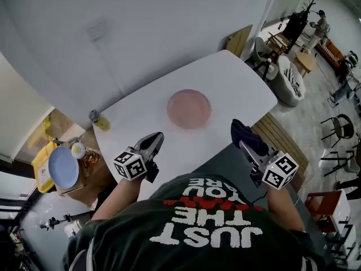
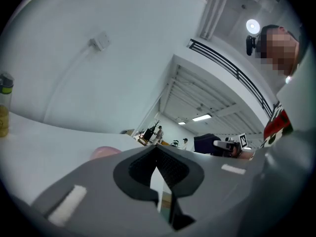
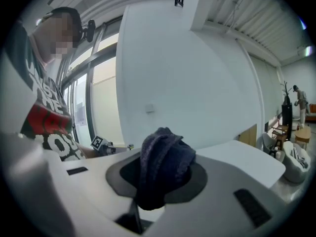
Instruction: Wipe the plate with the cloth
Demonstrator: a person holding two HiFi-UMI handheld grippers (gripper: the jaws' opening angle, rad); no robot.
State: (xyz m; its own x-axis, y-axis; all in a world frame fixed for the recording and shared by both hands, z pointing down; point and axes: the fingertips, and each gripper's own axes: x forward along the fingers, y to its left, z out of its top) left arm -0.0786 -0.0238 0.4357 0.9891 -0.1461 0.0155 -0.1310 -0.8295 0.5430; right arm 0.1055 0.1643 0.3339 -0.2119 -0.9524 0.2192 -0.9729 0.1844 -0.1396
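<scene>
Your left gripper (image 1: 153, 141) hovers over the near left part of the white rectangular table (image 1: 237, 75). Its jaws are pressed together with nothing between them. Your right gripper (image 1: 246, 141) is at the near right edge of that table, its jaws clamped on a bunched dark blue fabric cloth (image 1: 246, 132), which bulges up and out past the fingertips. The round pale pink plate (image 1: 189, 108) lies flat in the middle of the table, farther out than both grippers and roughly between them. It is apart from each gripper, and the cloth does not touch it. At the table's far left corner stands a small clear bottle of yellow liquid (image 1: 100, 121), well apart from the pink plate. Off the table to the left, a round light blue plate (image 1: 62, 167) rests on a brown box (image 1: 84, 176). To the right of the table, pale armchairs (image 1: 290, 78) and dark-framed chairs (image 1: 337, 130) stand on the floor
</scene>
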